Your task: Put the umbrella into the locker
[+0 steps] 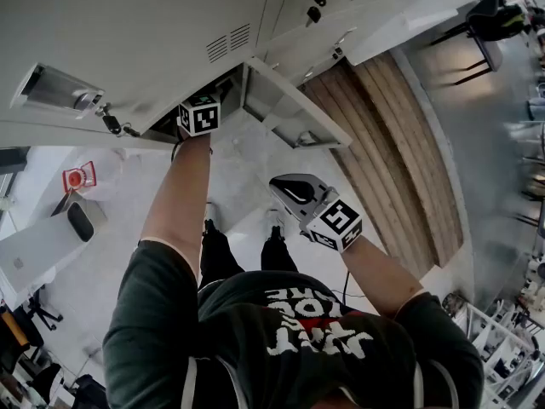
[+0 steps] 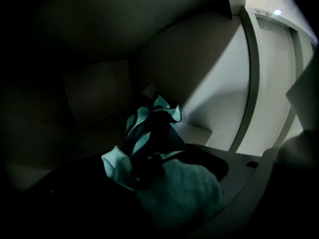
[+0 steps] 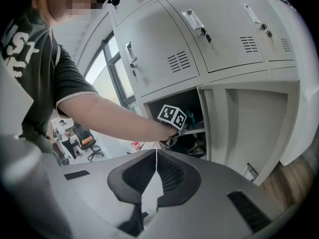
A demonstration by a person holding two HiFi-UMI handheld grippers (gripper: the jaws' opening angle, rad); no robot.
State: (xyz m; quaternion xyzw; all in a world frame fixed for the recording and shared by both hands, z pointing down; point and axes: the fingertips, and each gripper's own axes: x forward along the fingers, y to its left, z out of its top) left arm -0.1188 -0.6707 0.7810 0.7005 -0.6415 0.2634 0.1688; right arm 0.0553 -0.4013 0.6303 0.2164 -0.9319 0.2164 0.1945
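The folded umbrella (image 2: pixel 149 143), dark with pale teal edges, lies inside the dim open locker compartment (image 1: pixel 223 90). In the left gripper view it sits between the jaws of my left gripper (image 2: pixel 149 183). The pale right jaw stands off to the side and the left jaw is lost in shadow, so the gripper reads as open around the umbrella. From the head view only that gripper's marker cube (image 1: pixel 199 115) shows at the locker mouth. My right gripper (image 1: pixel 285 190) hangs back in front of the lockers, shut with its pads together and nothing in it (image 3: pixel 156 173).
The compartment's door (image 1: pixel 289 113) swings out to the right of my left arm. Keys (image 1: pixel 111 124) hang from the lock of the neighbouring door. A wooden floor strip (image 1: pixel 409 143) runs along the right. At the left stands a white desk (image 1: pixel 43 245), with office chairs (image 3: pixel 82 142) beyond.
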